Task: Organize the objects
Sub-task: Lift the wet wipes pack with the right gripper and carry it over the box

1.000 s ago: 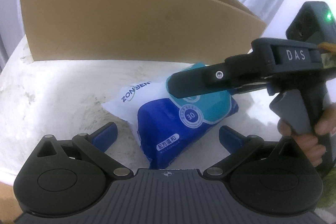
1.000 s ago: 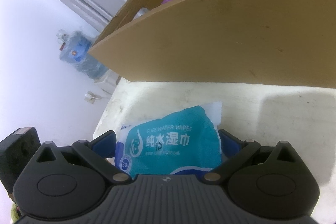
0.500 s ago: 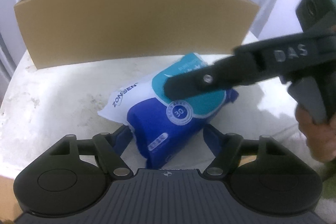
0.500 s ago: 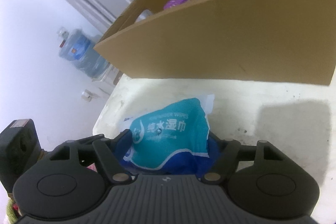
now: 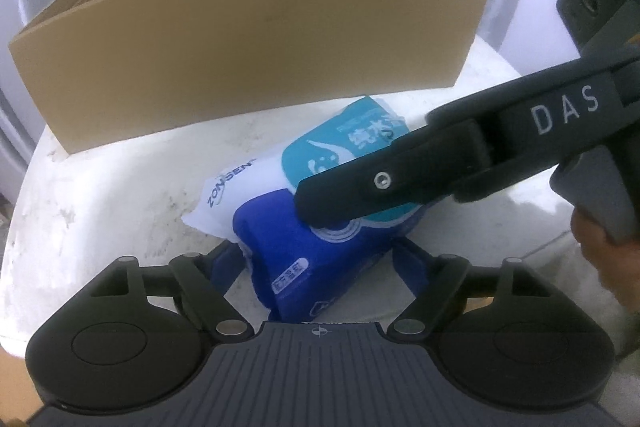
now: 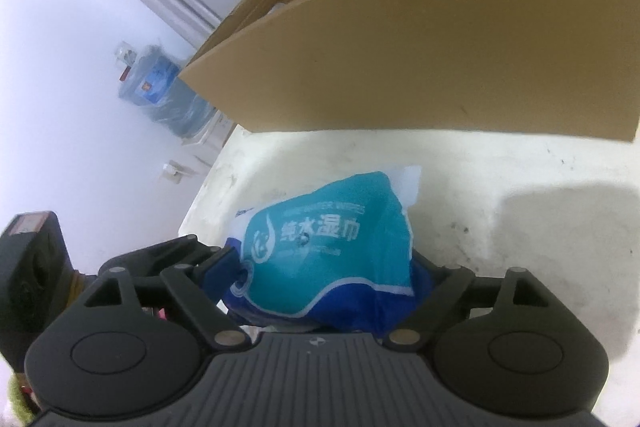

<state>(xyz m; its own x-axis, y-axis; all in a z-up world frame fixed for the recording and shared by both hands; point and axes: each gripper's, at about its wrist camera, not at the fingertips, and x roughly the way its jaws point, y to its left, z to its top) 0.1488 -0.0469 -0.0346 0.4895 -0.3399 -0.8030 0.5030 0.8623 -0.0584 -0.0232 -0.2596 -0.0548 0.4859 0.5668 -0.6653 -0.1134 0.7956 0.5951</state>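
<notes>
Both grippers are angling down at 1 wipes pack (image 5: 320, 227), which is lying on the white table (image 5: 100, 195) just in front of 1 cardboard box (image 5: 248, 47). The left gripper (image 5: 316, 267) and right gripper (image 6: 324, 275) are each pinching it, jaws having just been easing wider around it.

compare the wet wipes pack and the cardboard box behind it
The wet wipes pack is blue, teal and white with print; the cardboard box is plain brown. The pack is far smaller than the box. The pack is soft and crumpled, lying askew; the box stands upright and open-topped.
</notes>
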